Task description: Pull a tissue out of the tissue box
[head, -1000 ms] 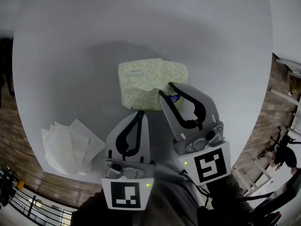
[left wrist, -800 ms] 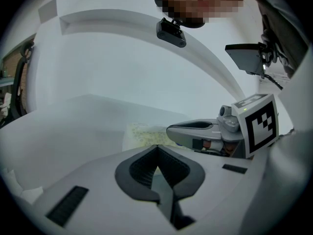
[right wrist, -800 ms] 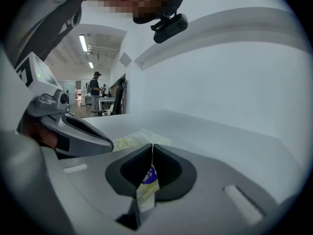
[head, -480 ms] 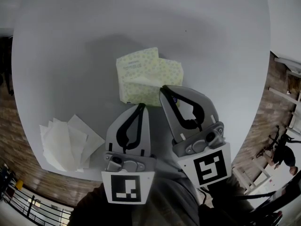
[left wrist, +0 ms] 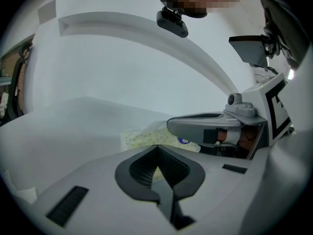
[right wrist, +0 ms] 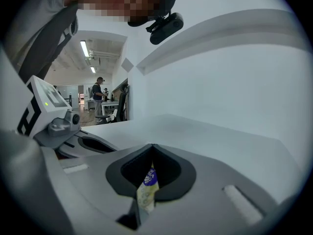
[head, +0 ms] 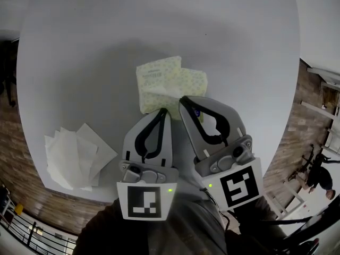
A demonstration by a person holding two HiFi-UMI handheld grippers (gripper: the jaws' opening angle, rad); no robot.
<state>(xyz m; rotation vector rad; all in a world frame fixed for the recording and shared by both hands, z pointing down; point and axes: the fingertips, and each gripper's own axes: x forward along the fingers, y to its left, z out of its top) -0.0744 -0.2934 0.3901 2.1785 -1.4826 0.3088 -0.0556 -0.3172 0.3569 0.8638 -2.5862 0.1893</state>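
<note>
Your right hand-held gripper [head: 186,101] is clamped shut on the near corner of the soft pale-yellow dotted plastic tissue pack [head: 170,84]; a pinch of wrapper with a blue label [right wrist: 149,176] shows between its jaws in the right gripper view; your left hand-held gripper [head: 161,112] has its jaws together with nothing clearly held, tips at the pack's near edge, just short of the crumpled white tissue tuft [head: 159,92] poking from the slot; risk: closed jaws will likely just shove the tuft or the pack, so part them first; the wrapper looks thin, slick and floppy, so the pinch may slip or tear and the pack may lift with the tissue; the tissue is flimsy and likely rips if nipped at its edge; the pack lies mid round smooth pale-grey counter [head: 106,36]; a flat stack of loose white tissues [head: 74,155] sits well apart at your left.
</note>
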